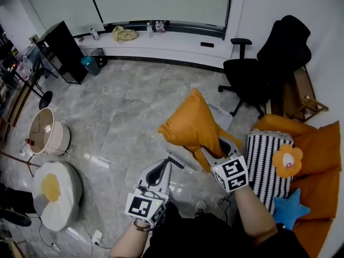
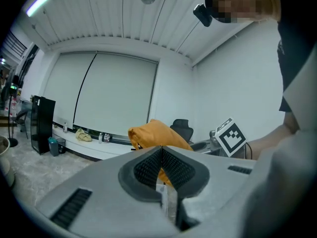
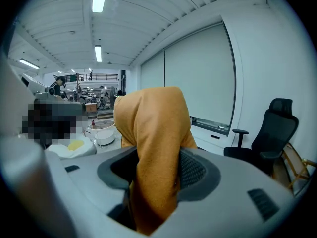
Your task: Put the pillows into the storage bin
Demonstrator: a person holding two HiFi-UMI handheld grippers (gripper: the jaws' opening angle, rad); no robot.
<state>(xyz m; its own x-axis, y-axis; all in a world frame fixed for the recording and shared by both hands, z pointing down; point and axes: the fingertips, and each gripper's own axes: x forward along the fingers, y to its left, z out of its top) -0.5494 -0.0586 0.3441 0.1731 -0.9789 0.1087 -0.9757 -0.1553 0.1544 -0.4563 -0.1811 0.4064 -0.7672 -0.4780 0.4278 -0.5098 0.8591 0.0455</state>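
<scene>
Nearest the camera, both of the person's forearms are reaching forward over dark clothing.

Left gripper (image 1: 167, 164) (image 2: 161, 155): the jaws are pressing together with nothing between them, and it is pointing roughly level.

Right gripper (image 1: 210, 147) (image 3: 153, 168), just beside the left: the jaws are standing partly apart and clamping a fold of the orange pillow (image 1: 191, 123) (image 3: 151, 125) (image 2: 154, 133). The ribbed pads are biting into the fabric on both sides. The pillow is being held up off the grey marble floor (image 1: 123, 117), with its bulk rising past the jaw tips.

At the person's right, more cushions are lying in a heap. A flower-shaped cushion (image 1: 286, 161) is leaning on a black-and-white striped pillow (image 1: 263, 168). A blue star cushion (image 1: 293, 208) is lying below them, and orange cushions (image 1: 322, 144) are sitting behind.

At the left, well apart from the held pillow, a round white cushion with a yellow centre (image 1: 56, 190) is sitting on the floor. Just beyond it, a round cream bin (image 1: 60, 138) is standing upright and open-topped. Its contents are too small to tell.

Farther off, a black office chair (image 1: 247, 77) is standing near the far wall, under a wide window blind (image 1: 161, 1).
</scene>
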